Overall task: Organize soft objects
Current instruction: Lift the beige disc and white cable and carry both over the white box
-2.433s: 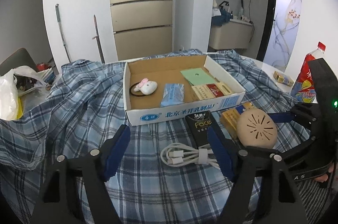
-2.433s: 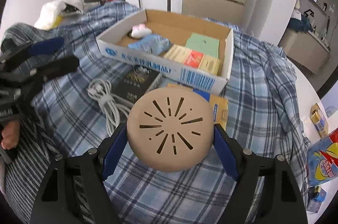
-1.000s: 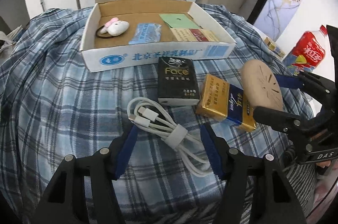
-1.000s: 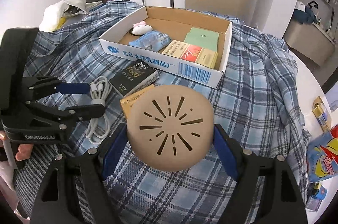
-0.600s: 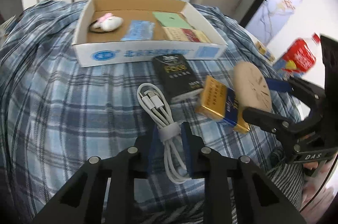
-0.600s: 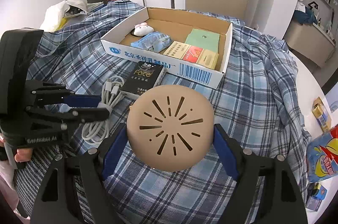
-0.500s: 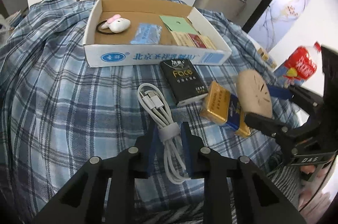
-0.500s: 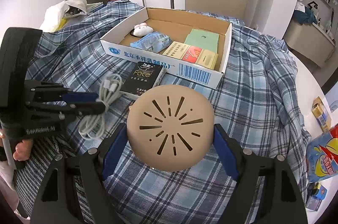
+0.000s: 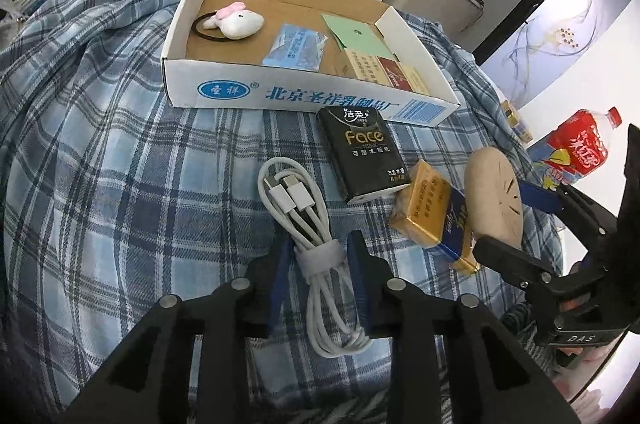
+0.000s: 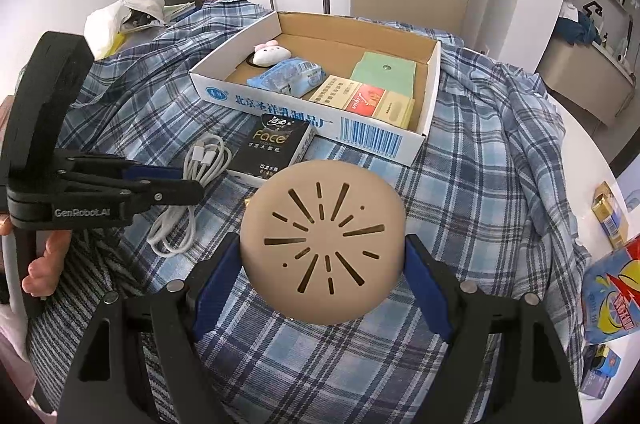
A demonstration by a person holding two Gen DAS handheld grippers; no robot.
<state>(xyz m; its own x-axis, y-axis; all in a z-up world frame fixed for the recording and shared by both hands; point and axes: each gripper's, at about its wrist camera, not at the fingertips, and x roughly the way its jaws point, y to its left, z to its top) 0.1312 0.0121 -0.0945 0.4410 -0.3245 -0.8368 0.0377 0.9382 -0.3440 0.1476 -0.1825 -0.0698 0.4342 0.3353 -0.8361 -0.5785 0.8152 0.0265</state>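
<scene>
A coiled white charging cable [image 9: 296, 200] with a grey strap hangs between the blue pads of my left gripper [image 9: 318, 244]. The pads press on the strap while the jaws are opening slightly. In the right wrist view the cable [image 10: 208, 156] dangles from the left gripper [image 10: 192, 184] over the plaid cloth. My right gripper [image 10: 324, 252] is shut on a tan round squishy bun [image 10: 324, 240] with slits, held above the cloth. The cardboard box [image 9: 304, 96] holds a white plush [image 9: 240, 22] and a blue tissue pack [image 9: 296, 46].
A black Face tissue pack [image 9: 362, 152] and a gold packet [image 9: 428, 208] lie in front of the box. Green card and cigarette packs fill the box's right end. A red bottle [image 9: 580, 148], a small gold box [image 10: 610, 216] and a white plastic bag [image 10: 120, 16] stand around the edges.
The left gripper came down over the cable, closed its jaws on the strap and rolled a little, and the cable now hangs from it. The right gripper and the bun have not moved.
</scene>
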